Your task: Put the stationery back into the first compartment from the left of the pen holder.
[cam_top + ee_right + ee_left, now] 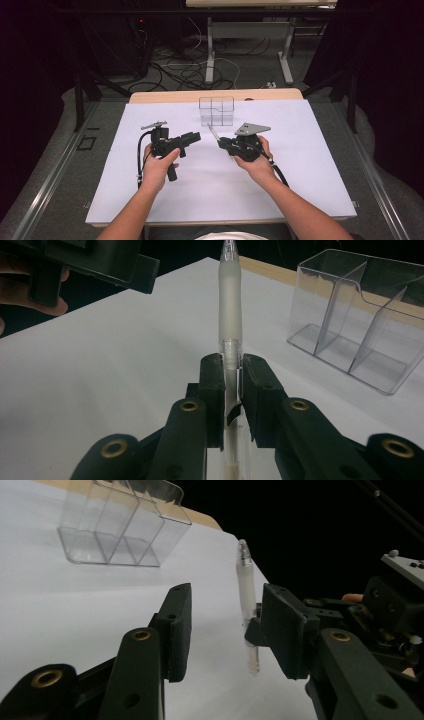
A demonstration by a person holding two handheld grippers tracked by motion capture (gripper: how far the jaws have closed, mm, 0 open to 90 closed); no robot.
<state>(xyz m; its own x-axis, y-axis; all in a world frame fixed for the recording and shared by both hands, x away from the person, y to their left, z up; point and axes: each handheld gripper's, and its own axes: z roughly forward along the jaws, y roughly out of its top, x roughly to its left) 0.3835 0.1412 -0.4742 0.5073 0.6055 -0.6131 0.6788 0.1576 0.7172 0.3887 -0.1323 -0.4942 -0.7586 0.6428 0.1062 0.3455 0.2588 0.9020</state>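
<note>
Forearms come in from bottom edge, each w/ a hand-held gripper over white sheet on the table (310, 165). Right hand-held gripper (231, 390) is clamped on a clear pen (230, 315), pads pressing the barrel just below the frosted grip sleeve. Pen's long axis runs straight along the jaws; the frosted end projects fwd beyond the tips, in high view up-left toward the organizer. Left hand-held gripper (225, 625) jaws partly apart, nothing between the pads; pen stands beyond the gap, closer to its right pad, no contact visible. Clear 3-compartment organizer (216, 111) sits ahead of both grippers, near far edge of sheet, apart from pen tip. Open sheet to the outer side of each gripper and behind them toward the near edge; grippers themselves close together, tips facing.
</note>
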